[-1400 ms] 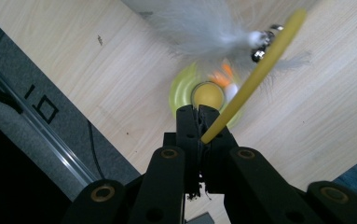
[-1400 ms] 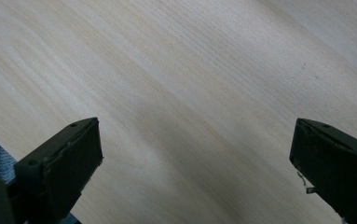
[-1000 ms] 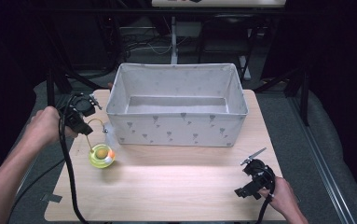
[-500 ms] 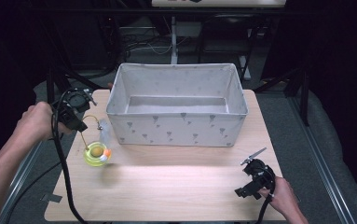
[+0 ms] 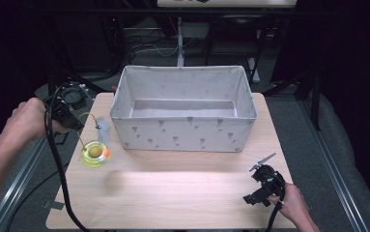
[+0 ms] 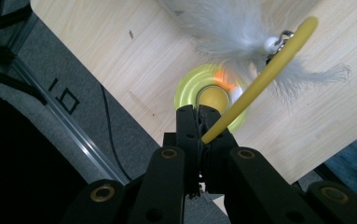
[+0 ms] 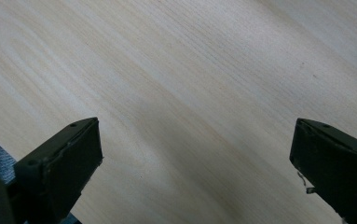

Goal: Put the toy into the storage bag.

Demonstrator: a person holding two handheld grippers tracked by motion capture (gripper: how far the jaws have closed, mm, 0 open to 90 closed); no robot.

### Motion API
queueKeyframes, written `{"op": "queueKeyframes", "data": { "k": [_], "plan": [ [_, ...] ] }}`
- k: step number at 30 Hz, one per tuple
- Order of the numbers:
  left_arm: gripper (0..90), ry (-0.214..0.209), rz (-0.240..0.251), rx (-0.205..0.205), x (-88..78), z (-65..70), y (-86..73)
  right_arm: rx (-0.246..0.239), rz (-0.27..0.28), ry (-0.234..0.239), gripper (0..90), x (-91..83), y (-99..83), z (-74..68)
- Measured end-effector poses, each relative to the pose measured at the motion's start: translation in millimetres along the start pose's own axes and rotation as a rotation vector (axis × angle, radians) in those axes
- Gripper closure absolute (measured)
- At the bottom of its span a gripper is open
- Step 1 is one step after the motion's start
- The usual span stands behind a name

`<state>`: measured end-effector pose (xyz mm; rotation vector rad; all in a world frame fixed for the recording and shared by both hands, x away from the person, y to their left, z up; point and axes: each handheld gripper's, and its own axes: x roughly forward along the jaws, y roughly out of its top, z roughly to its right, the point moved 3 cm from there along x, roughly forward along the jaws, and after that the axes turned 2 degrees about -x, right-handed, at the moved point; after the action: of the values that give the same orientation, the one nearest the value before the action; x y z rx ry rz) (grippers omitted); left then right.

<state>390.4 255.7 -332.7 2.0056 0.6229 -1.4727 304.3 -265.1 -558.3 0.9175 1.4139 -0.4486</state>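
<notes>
A cat toy has a round yellow-green base (image 5: 95, 153) with an orange ball, a bent yellow wand (image 6: 260, 79) and a white feather (image 6: 232, 32). My left gripper (image 6: 199, 112) is shut on the lower end of the wand, at the table's left edge (image 5: 71, 121). In the left gripper view the base (image 6: 199, 91) lies straight beyond the jaws. The frames leave unclear whether the base touches the table. The feather (image 5: 103, 129) hangs beside the grey fabric box (image 5: 182, 137). My right gripper (image 5: 264, 186) is near the front right corner, open (image 7: 197, 154) over bare wood.
The large open fabric box takes up the back half of the light wooden table (image 5: 173, 193). A metal rail and black cables run along the floor to the left. Dark stands and cables are behind the table.
My left hand has drawn back to the left and risen a little, and the toy's base has shifted left with it. The right hand has stayed put.
</notes>
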Motion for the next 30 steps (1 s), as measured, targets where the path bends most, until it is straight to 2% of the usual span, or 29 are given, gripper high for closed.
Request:
{"op": "queueKeyframes", "data": {
  "k": [13,30],
  "plan": [
    [88.1,0.017,-0.005,-0.010,-14.5,-8.5,-0.5,0.001,-0.001,0.000,1.8,0.0,-0.1,0.1],
    [88.0,0.059,-0.011,-0.012,-40.4,-21.0,7.5,0.003,0.003,-0.002,1.8,0.0,-0.1,0.4]
  ]
}}
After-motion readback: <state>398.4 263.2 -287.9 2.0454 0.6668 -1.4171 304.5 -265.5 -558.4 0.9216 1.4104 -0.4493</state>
